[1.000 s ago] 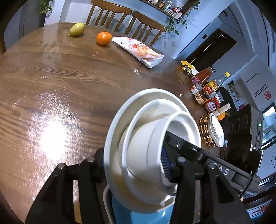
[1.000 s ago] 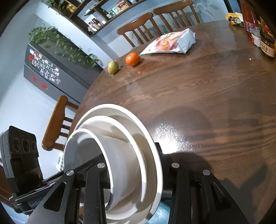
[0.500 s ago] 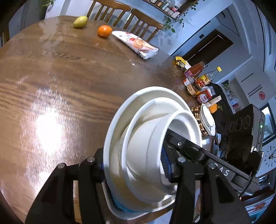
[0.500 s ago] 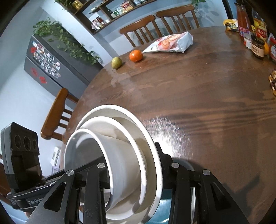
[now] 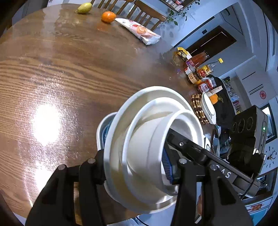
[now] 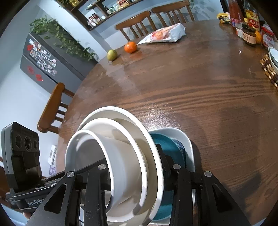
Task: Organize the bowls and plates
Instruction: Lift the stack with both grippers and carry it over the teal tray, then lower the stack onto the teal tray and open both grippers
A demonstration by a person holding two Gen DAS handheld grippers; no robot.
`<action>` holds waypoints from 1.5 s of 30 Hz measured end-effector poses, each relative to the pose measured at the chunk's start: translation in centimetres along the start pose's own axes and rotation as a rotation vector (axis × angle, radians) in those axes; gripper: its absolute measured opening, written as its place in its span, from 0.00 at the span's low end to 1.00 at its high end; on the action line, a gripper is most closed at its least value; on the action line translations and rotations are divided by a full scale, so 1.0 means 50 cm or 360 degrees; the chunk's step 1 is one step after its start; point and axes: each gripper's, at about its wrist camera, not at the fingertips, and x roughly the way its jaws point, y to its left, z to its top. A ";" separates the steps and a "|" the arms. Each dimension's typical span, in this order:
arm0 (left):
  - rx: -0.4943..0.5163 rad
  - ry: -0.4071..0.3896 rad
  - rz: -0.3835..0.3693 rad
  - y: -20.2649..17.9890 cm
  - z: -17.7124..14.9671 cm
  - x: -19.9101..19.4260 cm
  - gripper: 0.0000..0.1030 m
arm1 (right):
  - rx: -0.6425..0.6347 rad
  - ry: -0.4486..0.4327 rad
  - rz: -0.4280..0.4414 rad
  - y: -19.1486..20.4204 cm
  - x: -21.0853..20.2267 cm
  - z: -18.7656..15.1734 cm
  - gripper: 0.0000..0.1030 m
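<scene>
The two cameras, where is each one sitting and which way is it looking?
Left wrist: sits on the left tongs, looks across the table past the white stack; its fingers and the other tongs show.
Right wrist: sits on the right tongs, looks across the table toward the chairs; its fingers show.
Both share the stack, orange, pear and bag.

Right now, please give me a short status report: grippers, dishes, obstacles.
Both hand-held grippers, left and right, clamp the white nested stack. Stack is tilted over the blue bowl in the white dish. Nothing blocks it.
</scene>
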 end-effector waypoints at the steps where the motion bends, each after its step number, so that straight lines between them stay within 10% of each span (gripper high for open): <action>1: 0.0008 0.0008 -0.0007 -0.002 -0.002 0.004 0.46 | 0.0002 -0.0002 -0.0008 -0.002 -0.003 -0.002 0.38; 45: 0.0045 0.0183 -0.0040 0.013 0.012 0.072 0.47 | -0.0031 0.0061 -0.0103 -0.029 0.031 -0.002 0.38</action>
